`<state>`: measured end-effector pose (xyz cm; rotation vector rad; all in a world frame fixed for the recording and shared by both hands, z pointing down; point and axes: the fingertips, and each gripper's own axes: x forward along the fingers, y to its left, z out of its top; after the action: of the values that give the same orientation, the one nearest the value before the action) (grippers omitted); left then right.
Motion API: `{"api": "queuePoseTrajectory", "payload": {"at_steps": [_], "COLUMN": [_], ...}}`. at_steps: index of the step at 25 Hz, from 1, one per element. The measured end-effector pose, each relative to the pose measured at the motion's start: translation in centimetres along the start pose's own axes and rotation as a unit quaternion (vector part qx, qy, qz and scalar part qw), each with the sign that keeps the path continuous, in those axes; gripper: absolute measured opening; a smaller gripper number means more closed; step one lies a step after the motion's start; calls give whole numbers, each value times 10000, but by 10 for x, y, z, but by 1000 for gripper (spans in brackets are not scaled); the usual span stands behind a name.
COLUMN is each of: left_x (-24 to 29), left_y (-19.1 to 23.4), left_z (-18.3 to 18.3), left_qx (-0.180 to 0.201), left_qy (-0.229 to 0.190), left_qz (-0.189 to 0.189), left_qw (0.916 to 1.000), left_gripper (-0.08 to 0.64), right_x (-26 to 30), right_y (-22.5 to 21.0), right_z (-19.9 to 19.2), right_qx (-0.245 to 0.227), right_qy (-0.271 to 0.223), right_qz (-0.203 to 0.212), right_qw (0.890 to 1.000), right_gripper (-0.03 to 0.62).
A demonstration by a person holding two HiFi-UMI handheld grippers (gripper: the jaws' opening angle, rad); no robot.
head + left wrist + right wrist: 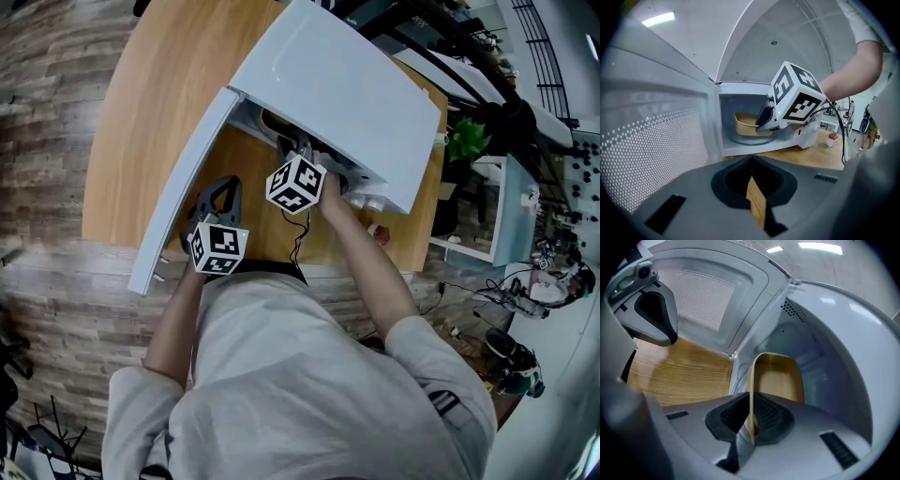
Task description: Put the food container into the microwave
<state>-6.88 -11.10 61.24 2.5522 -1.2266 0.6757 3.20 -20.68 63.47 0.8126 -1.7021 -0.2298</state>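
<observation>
Right tongs (750,401) pinched the food container (780,380) inside the microwave (843,333); best set flat before release; left tongs (752,163) were closed, empty.

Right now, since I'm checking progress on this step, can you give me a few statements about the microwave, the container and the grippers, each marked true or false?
1. The microwave door is open. True.
2. The right gripper is shut on the rim of the food container. True.
3. The food container stands on the table, outside the microwave. False: it is inside the microwave.
4. The left gripper also holds the container. False: it is shut on nothing, outside by the door.
</observation>
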Motion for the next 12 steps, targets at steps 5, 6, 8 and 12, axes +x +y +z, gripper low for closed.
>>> {"api": "queuePoseTrajectory", "payload": {"at_steps": [5,6,8,12], "left_x": [-2,-2,-3,-4], "left_y": [3,4,5,5], "left_z": [0,0,-1,0], "left_qx": [12,11,-2,-26], "left_qy": [28,32,46,55], "left_qz": [35,47,70,110], "left_qw": [10000,10000,10000,9999], "left_gripper": [11,11,11,11], "right_x": [8,9,12,17], "right_y": [-5,-7,-9,-11], "right_z": [1,1,-1,-6], "right_qx": [-120,-127,-130,-190], "right_qy": [29,45,90,167], "right_qz": [-123,-152,-185,-211], "right_qw": [9998,9998,9997,9995], "right_gripper": [31,31,31,32]}}
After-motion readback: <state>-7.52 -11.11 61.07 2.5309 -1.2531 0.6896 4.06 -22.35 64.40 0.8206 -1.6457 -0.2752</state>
